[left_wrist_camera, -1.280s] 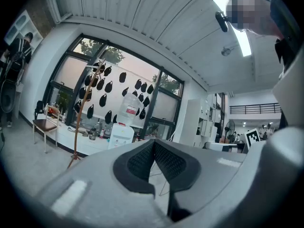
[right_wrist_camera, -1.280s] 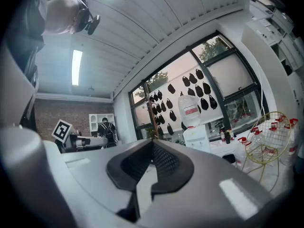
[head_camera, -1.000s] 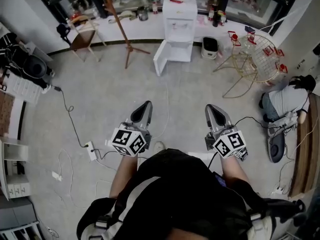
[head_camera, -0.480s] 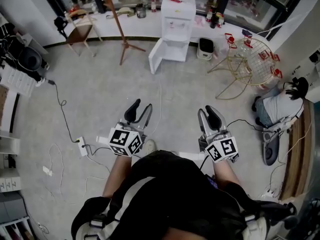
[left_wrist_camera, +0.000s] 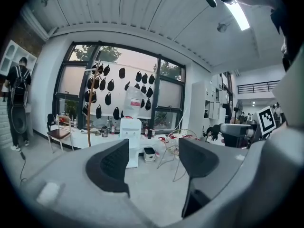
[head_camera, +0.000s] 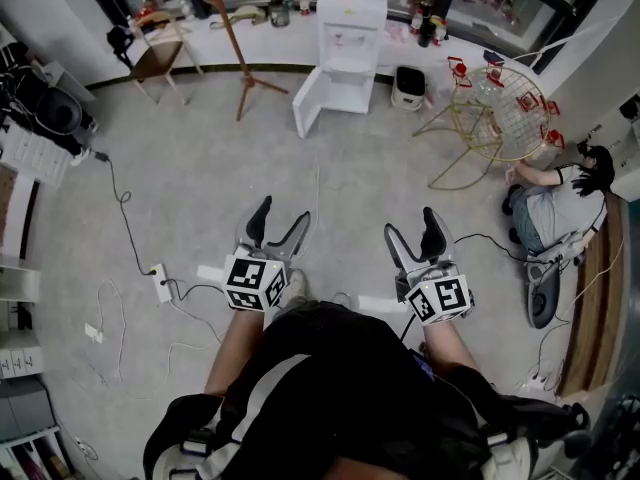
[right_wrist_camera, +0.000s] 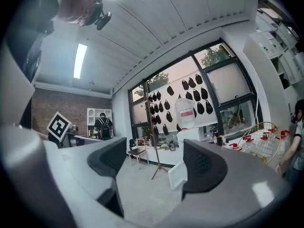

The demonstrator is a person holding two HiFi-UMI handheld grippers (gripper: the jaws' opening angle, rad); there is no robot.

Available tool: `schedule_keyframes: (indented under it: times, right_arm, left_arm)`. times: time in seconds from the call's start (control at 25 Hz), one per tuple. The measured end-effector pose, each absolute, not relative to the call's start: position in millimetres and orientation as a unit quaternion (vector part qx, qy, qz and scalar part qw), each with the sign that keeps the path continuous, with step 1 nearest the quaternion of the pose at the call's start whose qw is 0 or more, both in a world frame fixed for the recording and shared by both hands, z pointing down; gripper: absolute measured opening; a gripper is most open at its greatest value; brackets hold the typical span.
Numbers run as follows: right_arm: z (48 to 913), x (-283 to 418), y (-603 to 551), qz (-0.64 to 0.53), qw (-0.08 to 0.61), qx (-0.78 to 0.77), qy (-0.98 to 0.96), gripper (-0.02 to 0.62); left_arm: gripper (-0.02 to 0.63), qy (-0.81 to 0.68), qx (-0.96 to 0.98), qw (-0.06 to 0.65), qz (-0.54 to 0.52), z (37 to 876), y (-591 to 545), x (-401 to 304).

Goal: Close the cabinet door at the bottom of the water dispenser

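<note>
Jaws are being opened, empty, on the left gripper (head_camera: 281, 218) and right gripper (head_camera: 412, 225), readied for the distant, ajar white cabinet door (head_camera: 308, 104).

All views toward distant water dispenser (head_camera: 352, 28)

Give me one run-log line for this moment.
cabinet door open; left gripper opening, empty; right gripper opening, empty; water dispenser far ahead

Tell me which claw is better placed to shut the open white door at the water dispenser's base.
Probably left. In the head view the white cabinet door stands open left of the white water dispenser, nearer the left claw than the right claw. Both are far off, jaws opening, nothing between them.
</note>
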State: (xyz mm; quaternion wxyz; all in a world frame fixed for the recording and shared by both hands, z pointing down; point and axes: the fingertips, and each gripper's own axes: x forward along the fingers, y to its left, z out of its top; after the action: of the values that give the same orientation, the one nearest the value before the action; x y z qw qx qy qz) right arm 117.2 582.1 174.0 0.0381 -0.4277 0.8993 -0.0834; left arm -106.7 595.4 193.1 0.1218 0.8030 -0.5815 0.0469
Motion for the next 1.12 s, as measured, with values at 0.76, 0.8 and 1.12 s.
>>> schedule_keyframes:
  times: [0.76,0.8,1.12]
  right_arm:
    - [205,152,559,-0.105,0.025,-0.454,0.884,0.334]
    - [206,152,553,-0.104,0.023,-0.458,0.883,0.333]
    - [197,127,471,-0.098,0.016,-0.483,0.87,0.332]
  left_arm:
    - [0.256,-0.598,0.792,0.12,0.027,209,567,-99]
    - [0.258,-0.601,0.79,0.117,0.023,209,558,-104]
    - [0.285,-0.578,0.807,0.122,0.032,209,471,-137]
